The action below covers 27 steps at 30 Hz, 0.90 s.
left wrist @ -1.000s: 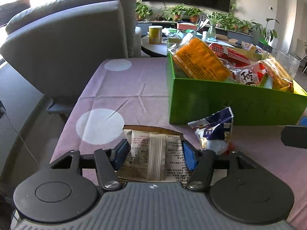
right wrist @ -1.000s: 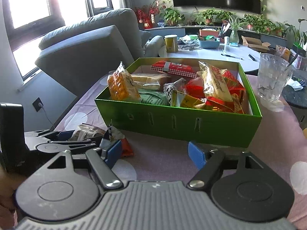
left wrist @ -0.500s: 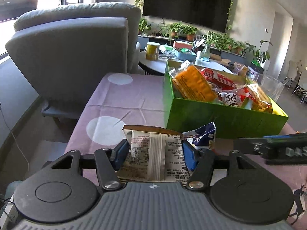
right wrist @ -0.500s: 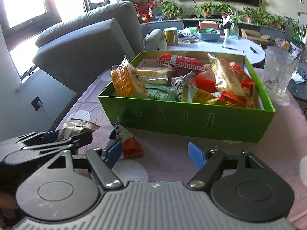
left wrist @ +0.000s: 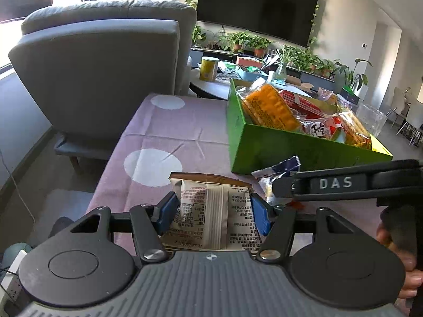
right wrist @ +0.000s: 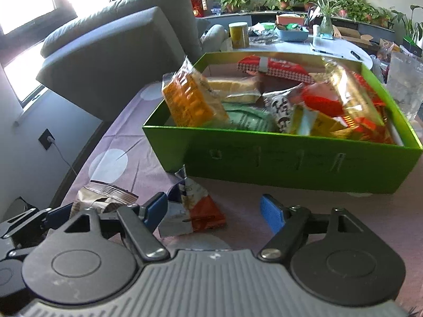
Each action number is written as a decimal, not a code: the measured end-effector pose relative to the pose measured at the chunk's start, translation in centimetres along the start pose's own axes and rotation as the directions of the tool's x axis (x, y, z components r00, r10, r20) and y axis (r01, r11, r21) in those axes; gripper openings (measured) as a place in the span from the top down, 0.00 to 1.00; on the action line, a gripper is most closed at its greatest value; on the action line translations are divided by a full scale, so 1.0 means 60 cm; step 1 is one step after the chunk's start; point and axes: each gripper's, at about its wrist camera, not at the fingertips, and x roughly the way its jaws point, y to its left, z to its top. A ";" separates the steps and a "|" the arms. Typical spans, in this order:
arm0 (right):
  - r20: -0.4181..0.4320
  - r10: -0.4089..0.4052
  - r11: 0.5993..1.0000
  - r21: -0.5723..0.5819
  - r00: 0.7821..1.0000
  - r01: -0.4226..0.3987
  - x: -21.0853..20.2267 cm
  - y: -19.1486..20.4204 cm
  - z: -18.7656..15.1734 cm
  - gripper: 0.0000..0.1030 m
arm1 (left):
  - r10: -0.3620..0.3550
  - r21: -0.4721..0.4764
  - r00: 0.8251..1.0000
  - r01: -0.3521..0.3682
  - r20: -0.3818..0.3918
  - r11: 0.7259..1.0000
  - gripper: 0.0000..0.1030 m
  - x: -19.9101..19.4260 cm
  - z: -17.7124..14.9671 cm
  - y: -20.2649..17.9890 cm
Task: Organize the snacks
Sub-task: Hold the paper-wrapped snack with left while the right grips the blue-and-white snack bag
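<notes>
Pinching the beige snack packet (left wrist: 208,211), the left gripper (left wrist: 211,211) grips it; the right gripper (right wrist: 214,208) gapes over the orange-and-white packet (right wrist: 193,208).

Both tongs are black, with blue pads, silver screws and round black discs above a ribbed grey body; the left tongs (left wrist: 212,210); the right tongs (right wrist: 214,211), its side lettered "DAS" in white.
</notes>
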 end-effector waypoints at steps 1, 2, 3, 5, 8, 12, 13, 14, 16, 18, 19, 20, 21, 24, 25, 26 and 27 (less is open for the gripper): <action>-0.006 0.003 1.000 0.001 1.000 -0.003 0.004 0.003 0.000 0.34 | 0.004 0.000 1.000 -0.004 0.001 1.000 0.45 -0.001 -0.001 0.002; -0.011 0.003 1.000 -0.001 1.000 -0.003 0.008 0.006 0.000 0.34 | 0.009 -0.001 1.000 -0.009 0.000 1.000 0.45 -0.001 -0.002 0.005; -0.015 0.002 1.000 -0.006 1.000 -0.002 0.011 0.010 -0.001 0.34 | 0.012 -0.005 1.000 -0.012 -0.001 1.000 0.45 0.000 -0.002 0.008; -0.021 -0.005 1.000 -0.016 1.000 0.005 0.018 0.017 -0.003 0.34 | 0.017 -0.013 1.000 -0.017 -0.008 1.000 0.45 0.001 -0.003 0.013; -0.024 -0.010 1.000 -0.024 1.000 0.010 0.025 0.024 -0.007 0.34 | 0.023 -0.014 1.000 -0.024 -0.015 1.000 0.45 0.002 -0.005 0.017; -0.033 -0.011 0.999 -0.037 0.999 0.010 0.030 0.026 -0.007 0.36 | 0.020 -0.009 1.000 -0.021 -0.016 1.000 0.45 0.000 -0.006 0.014; -0.030 -0.018 0.999 -0.048 0.999 0.016 0.030 0.027 -0.008 0.38 | 0.019 -0.007 1.000 -0.019 -0.016 1.000 0.45 0.000 -0.005 0.013; -0.030 -0.023 0.998 -0.057 0.999 0.021 0.028 0.027 -0.008 0.39 | 0.018 -0.003 1.000 -0.018 -0.015 1.000 0.45 0.000 -0.004 0.012; -0.030 -0.016 0.998 -0.054 0.999 0.014 0.025 0.024 -0.010 0.44 | 0.019 0.002 1.000 -0.019 -0.015 1.000 0.45 -0.003 -0.004 0.009; -0.021 -0.010 0.999 -0.043 1.000 0.009 0.014 0.019 -0.009 0.46 | 0.019 0.007 1.000 -0.019 -0.015 1.000 0.45 -0.005 -0.003 0.006; -0.013 -0.010 0.999 -0.040 1.000 0.009 0.009 0.018 -0.010 0.46 | 0.019 0.009 1.000 -0.019 -0.014 1.000 0.45 -0.006 -0.002 0.005; -0.005 -0.010 0.999 -0.040 1.000 0.010 0.003 0.015 -0.010 0.46 | 0.019 0.012 1.000 -0.019 -0.012 1.000 0.45 -0.008 -0.002 0.002; 0.001 -0.011 0.999 -0.038 1.000 0.011 0.000 0.014 -0.010 0.46 | 0.019 0.015 1.000 -0.019 -0.010 1.000 0.45 -0.010 -0.001 0.000; 0.015 0.003 1.000 -0.017 1.000 -0.003 -0.017 0.002 -0.011 0.47 | 0.015 0.027 1.000 -0.015 -0.003 1.000 0.45 -0.017 0.002 -0.009; 0.019 0.007 1.000 -0.011 1.000 -0.007 -0.021 0.001 -0.011 0.47 | 0.013 0.031 1.000 -0.013 -0.001 0.999 0.45 -0.020 0.002 -0.012; 0.024 0.010 1.000 -0.005 1.000 -0.010 -0.026 -0.002 -0.011 0.47 | 0.012 0.038 1.000 -0.012 0.003 0.999 0.45 -0.023 0.004 -0.016; 0.030 0.012 1.000 0.000 0.999 -0.012 -0.031 -0.005 -0.011 0.47 | 0.010 0.044 1.000 -0.011 0.005 0.999 0.45 -0.026 0.005 -0.021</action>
